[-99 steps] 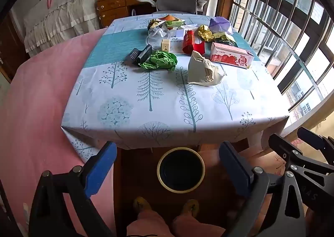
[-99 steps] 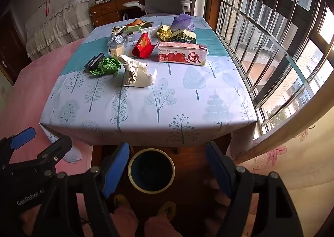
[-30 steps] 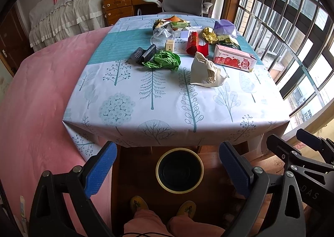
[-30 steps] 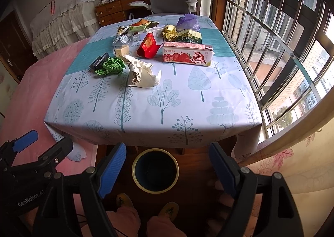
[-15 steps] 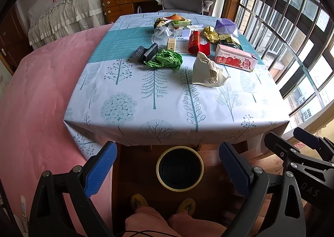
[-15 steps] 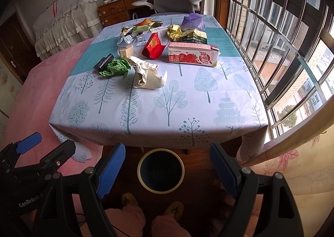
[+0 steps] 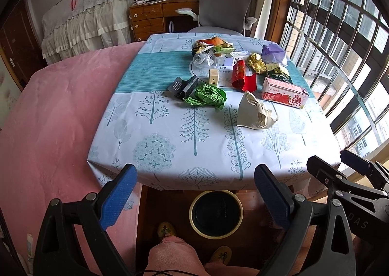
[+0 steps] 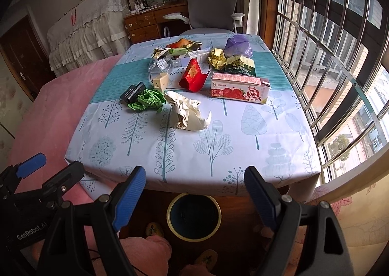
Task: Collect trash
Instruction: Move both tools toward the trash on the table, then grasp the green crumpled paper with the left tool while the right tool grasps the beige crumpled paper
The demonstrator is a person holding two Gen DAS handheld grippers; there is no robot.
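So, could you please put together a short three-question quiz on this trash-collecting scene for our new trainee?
1. True or false: the left gripper and the right gripper are both open and hold nothing.
2. Where does the bin stand? A) on the table B) on the floor at the table's near edge C) beside the chair
3. Fill in: the trash piece nearest the near table edge is the crumpled ____ paper.

Key: 1 true; 2 B; 3 beige.
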